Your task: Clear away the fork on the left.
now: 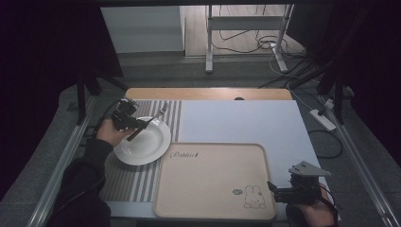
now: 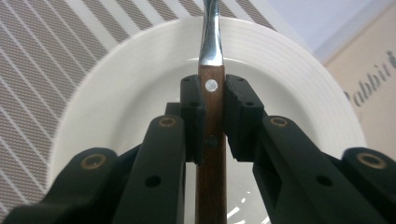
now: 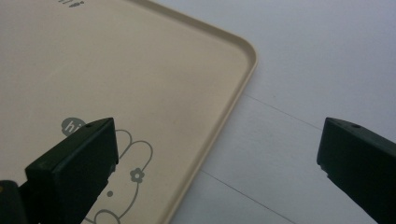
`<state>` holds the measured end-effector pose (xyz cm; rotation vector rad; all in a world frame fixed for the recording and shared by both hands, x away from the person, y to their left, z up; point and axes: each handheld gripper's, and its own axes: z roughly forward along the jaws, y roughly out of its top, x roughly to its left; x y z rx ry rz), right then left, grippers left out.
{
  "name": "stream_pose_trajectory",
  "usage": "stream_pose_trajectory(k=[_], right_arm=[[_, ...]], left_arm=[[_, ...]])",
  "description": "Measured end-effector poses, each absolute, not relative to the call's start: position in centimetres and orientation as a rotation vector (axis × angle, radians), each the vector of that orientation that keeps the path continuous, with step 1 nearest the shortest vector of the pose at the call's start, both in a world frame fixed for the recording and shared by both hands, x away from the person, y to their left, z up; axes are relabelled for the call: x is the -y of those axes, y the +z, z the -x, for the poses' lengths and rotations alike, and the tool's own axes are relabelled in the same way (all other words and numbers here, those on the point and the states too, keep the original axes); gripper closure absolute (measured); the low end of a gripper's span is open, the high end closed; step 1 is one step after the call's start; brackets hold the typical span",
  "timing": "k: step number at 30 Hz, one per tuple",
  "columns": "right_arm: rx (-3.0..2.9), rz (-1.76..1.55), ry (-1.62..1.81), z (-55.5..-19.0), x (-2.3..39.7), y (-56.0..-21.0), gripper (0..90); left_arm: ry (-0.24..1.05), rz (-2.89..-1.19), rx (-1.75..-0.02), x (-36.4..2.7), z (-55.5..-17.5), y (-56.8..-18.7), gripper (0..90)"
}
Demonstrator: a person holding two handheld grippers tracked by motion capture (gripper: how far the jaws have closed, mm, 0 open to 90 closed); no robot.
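Observation:
In the left gripper view, my left gripper [image 2: 215, 93] is shut on the brown wooden handle of a fork [image 2: 211, 140], whose metal neck runs up and away from the jaws. From above, the left gripper [image 1: 137, 124] holds the fork [image 1: 158, 115] tilted over the far rim of a white plate [image 1: 146, 146], tines pointing to the far right. The plate [image 2: 140, 56] lies below the jaws. My right gripper [image 1: 273, 191] rests at the table's near right, and in its own view it [image 3: 217, 140] stands open, with nothing between the jaws, over the tray's corner.
A beige tray [image 1: 213, 189] with a rabbit drawing lies at the near middle; its rounded corner [image 3: 243, 60] is below the right jaws. The plate sits on a striped placemat [image 1: 127, 182]. A pale sheet [image 1: 246, 123] covers the table's far right.

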<state>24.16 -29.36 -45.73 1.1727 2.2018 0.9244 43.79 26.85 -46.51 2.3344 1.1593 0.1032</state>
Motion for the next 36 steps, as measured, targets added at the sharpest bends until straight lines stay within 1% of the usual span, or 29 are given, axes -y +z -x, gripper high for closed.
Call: stream_pose_trajectory(k=[18, 26, 36], right_arm=[[-2.202, -1.160, 0.921, -24.0, 29.3, -45.7, 0.0], [-2.201, -1.155, 0.924, -24.0, 29.3, -45.7, 0.0], [-2.200, -1.144, 0.927, -23.9, 29.2, -45.7, 0.0]], left_arm=[[0.057, -2.344, -1.098, -24.4, -38.4, -47.2, 77.7], [0.036, -2.301, -1.085, -23.3, -36.3, -46.7, 77.7], [-0.001, -2.343, -1.058, -20.6, -33.7, -47.2, 77.7]])
